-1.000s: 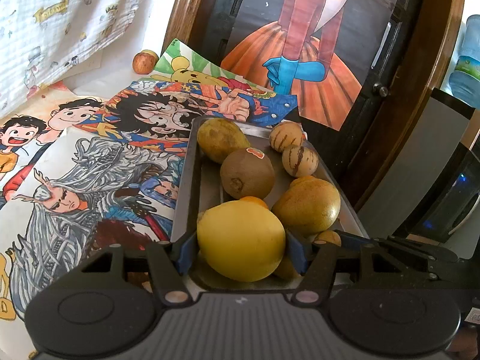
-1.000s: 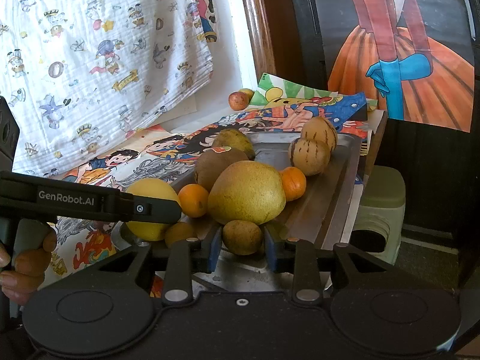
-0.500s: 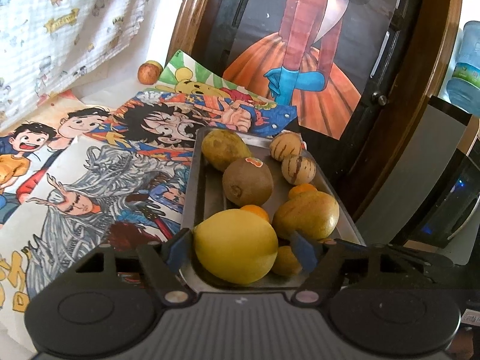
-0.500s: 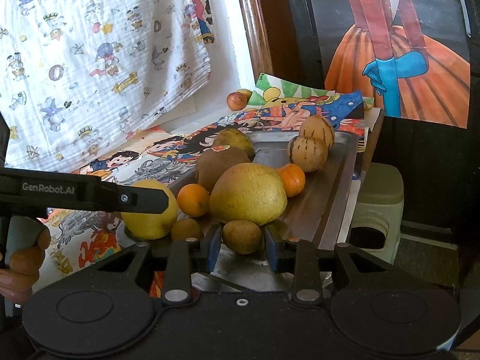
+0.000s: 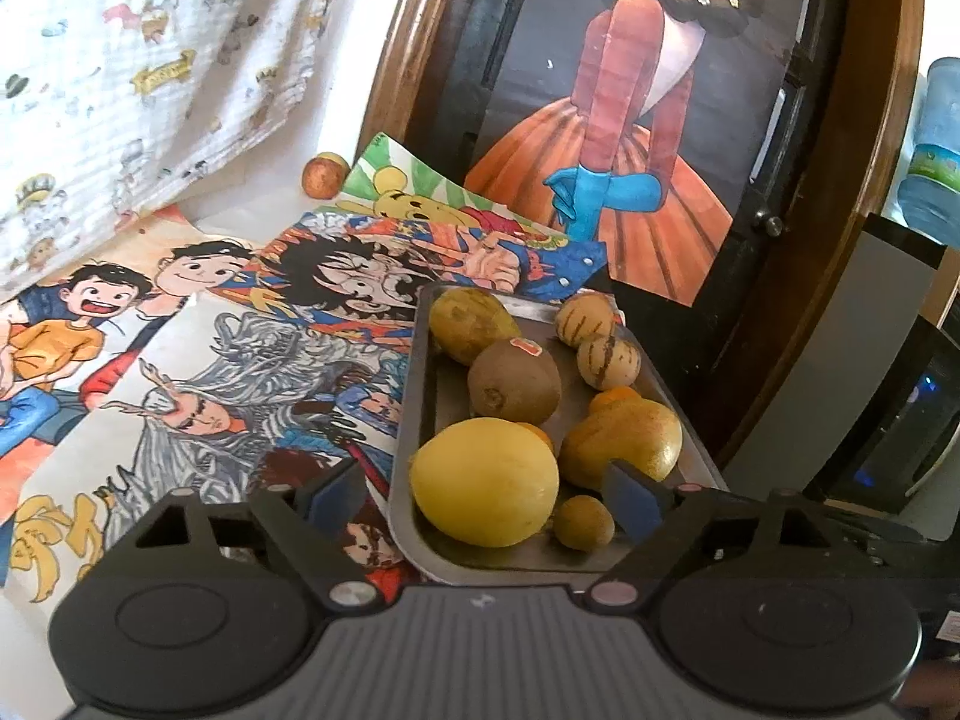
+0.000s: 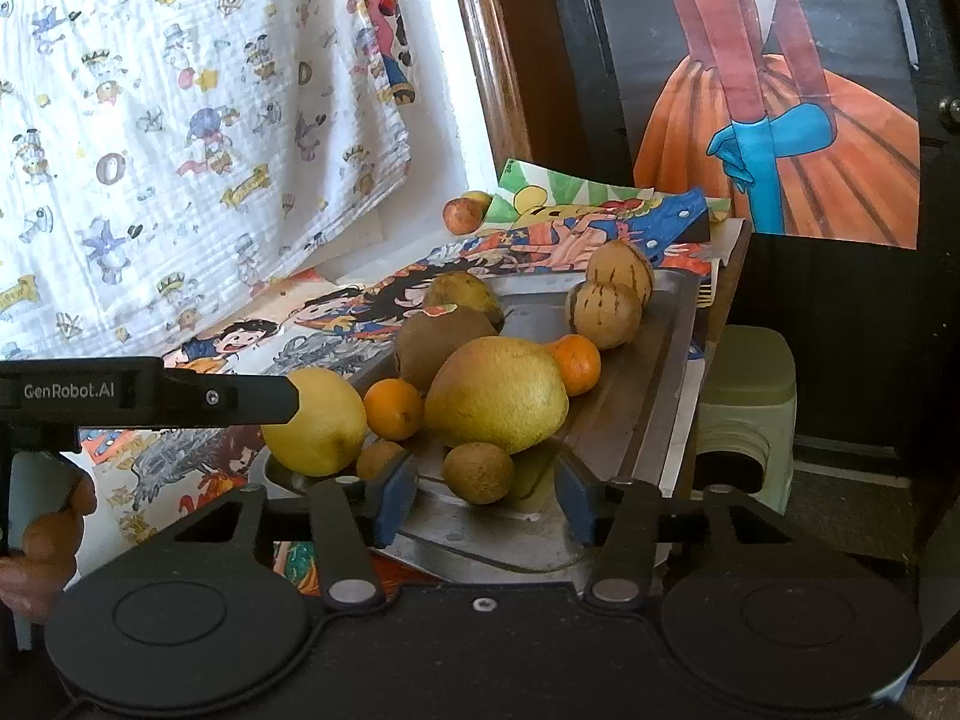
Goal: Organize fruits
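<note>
On left gripper (image 6: 288,399): "GenRobot.AI" (fruit sticker unreadable)

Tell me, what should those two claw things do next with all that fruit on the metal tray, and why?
Probably reach the left gripper toward the loose apple lying off the tray at the back of the table. Both the left and the right gripper are open and hold nothing, the yellow lemon already rests on the tray with the other fruit, and that apple looks like the one piece outside it.
</note>
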